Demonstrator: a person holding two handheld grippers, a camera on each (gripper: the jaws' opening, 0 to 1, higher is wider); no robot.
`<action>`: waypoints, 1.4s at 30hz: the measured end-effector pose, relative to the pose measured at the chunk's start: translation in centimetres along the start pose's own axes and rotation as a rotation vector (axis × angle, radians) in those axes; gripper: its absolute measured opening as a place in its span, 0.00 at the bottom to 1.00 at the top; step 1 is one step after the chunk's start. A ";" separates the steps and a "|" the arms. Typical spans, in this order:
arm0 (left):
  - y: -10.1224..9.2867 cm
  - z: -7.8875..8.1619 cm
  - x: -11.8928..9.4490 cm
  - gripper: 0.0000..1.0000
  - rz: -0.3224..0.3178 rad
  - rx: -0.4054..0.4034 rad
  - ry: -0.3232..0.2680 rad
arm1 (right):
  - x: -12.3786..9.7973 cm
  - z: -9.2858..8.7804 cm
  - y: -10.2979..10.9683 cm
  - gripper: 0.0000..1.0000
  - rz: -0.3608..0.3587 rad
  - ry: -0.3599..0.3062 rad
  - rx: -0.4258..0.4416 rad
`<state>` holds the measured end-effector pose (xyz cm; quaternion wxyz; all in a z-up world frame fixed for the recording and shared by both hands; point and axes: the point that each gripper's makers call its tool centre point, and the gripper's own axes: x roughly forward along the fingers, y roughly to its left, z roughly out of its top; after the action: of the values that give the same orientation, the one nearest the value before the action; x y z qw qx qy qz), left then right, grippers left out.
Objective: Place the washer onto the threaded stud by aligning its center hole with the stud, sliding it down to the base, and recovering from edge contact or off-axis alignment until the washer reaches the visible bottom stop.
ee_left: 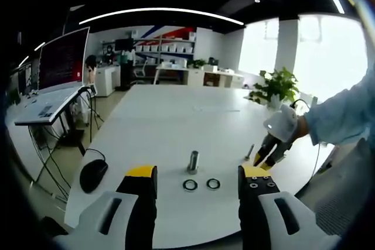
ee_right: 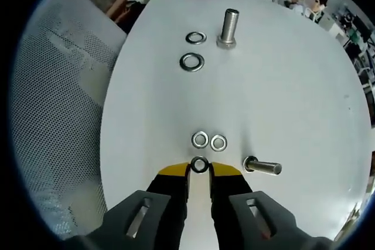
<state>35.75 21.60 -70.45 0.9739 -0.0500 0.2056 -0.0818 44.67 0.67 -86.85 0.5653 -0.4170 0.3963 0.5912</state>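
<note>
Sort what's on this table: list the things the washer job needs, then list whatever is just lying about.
For the job:
- upright threaded stud
- washer between the tips of the right gripper
- spare washers near the stud

Lying about:
- bolt on its side
- computer mouse
- laptop
- potted plant

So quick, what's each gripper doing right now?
Left gripper: open, holding nothing.
Right gripper: closed on a washer at its tips.
</note>
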 end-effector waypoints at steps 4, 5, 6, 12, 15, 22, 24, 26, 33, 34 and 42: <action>0.0 0.0 0.0 0.54 -0.001 0.000 -0.001 | -0.6 0.4 -0.1 0.15 0.000 -0.008 -0.003; 0.0 0.0 0.0 0.54 -0.001 0.000 0.000 | -0.8 0.5 -0.2 0.15 -0.005 -0.010 -0.004; 0.0 0.0 0.0 0.54 0.000 0.001 0.001 | -0.9 0.6 -0.3 0.15 -0.009 -0.012 -0.003; 0.0 0.0 0.0 0.54 0.002 -0.001 -0.004 | -2.0 1.0 -0.7 0.15 -0.023 -0.026 -0.004; 0.0 0.0 0.0 0.54 0.001 0.001 -0.002 | -2.3 1.0 -1.0 0.15 -0.030 -0.029 0.004; 0.0 0.0 0.0 0.54 0.000 0.004 0.000 | -3.1 1.1 -1.9 0.15 -0.071 -0.047 0.011; 0.0 0.0 0.0 0.53 -0.001 0.006 0.002 | -3.4 1.2 -2.1 0.15 -0.077 -0.056 0.015; 0.0 0.0 0.0 0.53 -0.001 0.005 0.002 | -3.7 1.3 -2.1 0.15 -0.083 -0.058 0.014; 0.1 -0.1 0.0 0.53 0.001 0.008 0.002 | -5.1 1.8 -2.5 0.15 -0.112 -0.071 -0.007; 0.0 -0.1 0.0 0.53 0.000 0.008 0.003 | -5.2 1.9 -2.7 0.15 -0.118 -0.071 -0.010; 0.1 -0.2 0.1 0.53 0.000 0.011 0.006 | -5.9 1.9 -3.9 0.15 -0.158 -0.069 -0.009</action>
<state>35.77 21.67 -70.63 0.9735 -0.0444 0.2082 -0.0832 48.57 0.66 -80.66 0.6215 -0.4293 0.3397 0.5604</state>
